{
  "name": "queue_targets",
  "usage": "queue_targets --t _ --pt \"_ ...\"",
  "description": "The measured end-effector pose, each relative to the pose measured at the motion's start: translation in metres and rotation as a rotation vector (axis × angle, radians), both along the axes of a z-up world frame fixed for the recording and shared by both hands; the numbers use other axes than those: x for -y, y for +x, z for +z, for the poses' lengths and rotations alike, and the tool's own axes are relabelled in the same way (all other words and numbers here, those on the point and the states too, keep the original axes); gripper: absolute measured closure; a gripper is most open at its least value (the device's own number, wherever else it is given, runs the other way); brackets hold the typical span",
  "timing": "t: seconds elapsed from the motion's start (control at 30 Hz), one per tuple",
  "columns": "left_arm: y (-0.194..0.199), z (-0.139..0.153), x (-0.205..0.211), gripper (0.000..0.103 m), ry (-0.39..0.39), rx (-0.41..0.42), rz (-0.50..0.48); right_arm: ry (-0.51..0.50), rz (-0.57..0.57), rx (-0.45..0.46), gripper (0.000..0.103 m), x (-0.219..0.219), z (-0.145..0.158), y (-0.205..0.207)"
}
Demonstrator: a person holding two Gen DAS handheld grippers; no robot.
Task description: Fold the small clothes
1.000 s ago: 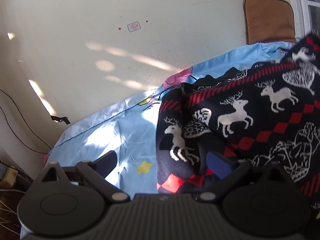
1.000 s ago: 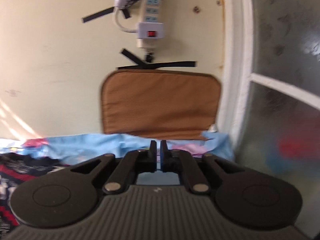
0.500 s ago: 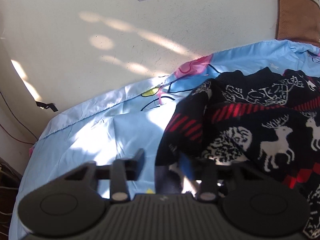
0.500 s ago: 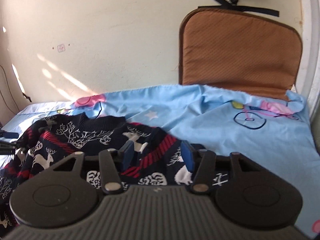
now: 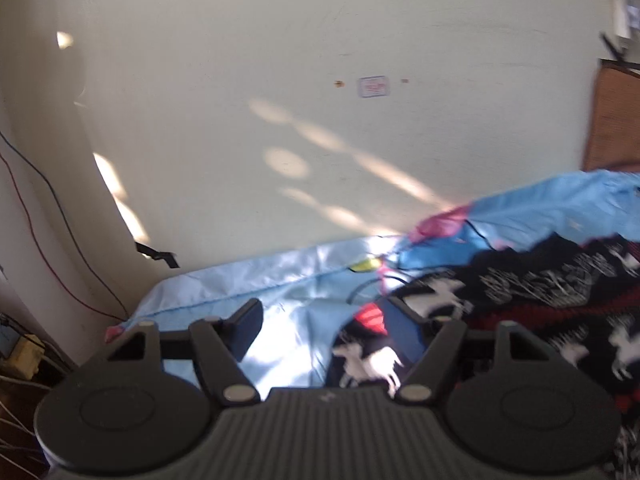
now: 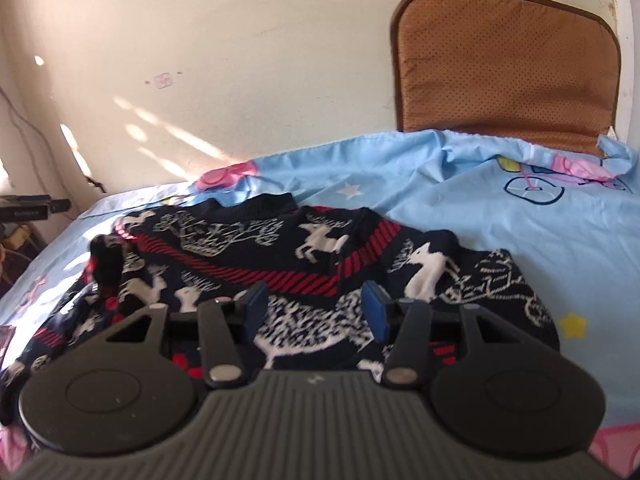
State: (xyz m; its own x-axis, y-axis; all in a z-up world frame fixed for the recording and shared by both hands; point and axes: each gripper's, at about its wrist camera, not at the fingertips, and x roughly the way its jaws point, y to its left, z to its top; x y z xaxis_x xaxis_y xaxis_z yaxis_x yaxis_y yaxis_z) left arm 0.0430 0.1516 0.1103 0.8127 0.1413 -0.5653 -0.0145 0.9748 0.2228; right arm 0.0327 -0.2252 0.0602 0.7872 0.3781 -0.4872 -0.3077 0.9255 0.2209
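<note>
Item: black knitted sweater with white reindeer and red stripe bands (image 6: 288, 256), lying crumpled and partly folded over itself on a light blue cartoon-print bedsheet (image 6: 500, 216).

Right gripper (image 6: 316, 308): above the near part of the sweater, blue pads half apart, nothing pressed between them; the knit shows through the gap.

Left gripper (image 5: 332, 328): at the sweater's left edge, jaws wide and just opened further. Its right finger sits over the sweater's edge, its left finger over bare sheet. Sweater fabric lies between the fingers, but not pinched.

Surroundings: cream wall (image 5: 280, 80) with sun patches behind the bed; brown perforated cushion (image 6: 508, 64) upright against the wall at the sheet's far right.
</note>
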Motion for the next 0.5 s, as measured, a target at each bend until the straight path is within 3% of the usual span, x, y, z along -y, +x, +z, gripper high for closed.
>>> queue_targets --t 0.1,0.13,0.17,0.23,0.33,0.5 --pt "-0.068 -0.009 0.03 0.007 0.063 0.007 -0.164 0.059 0.196 -0.004 0.039 -0.005 -0.002 -0.038" --pt "-0.087 -0.013 0.038 0.004 0.066 0.006 -0.199 0.076 0.269 -0.015 0.031 -0.01 -0.004 -0.049" --pt "-0.102 -0.017 0.045 0.0 0.057 -0.002 -0.219 0.083 0.332 -0.027 0.024 -0.016 -0.007 -0.06" --pt "-0.127 -0.025 0.058 0.0 0.064 -0.028 -0.227 0.065 0.396 -0.044 0.021 -0.029 -0.014 -0.079" --pt "-0.153 -0.035 0.061 0.0 0.097 -0.018 -0.171 -0.005 0.328 -0.089 0.021 -0.034 -0.028 -0.091" --pt "-0.175 -0.047 0.031 0.0 -0.002 -0.075 -0.045 0.157 0.132 -0.197 0.021 0.005 -0.055 -0.092"
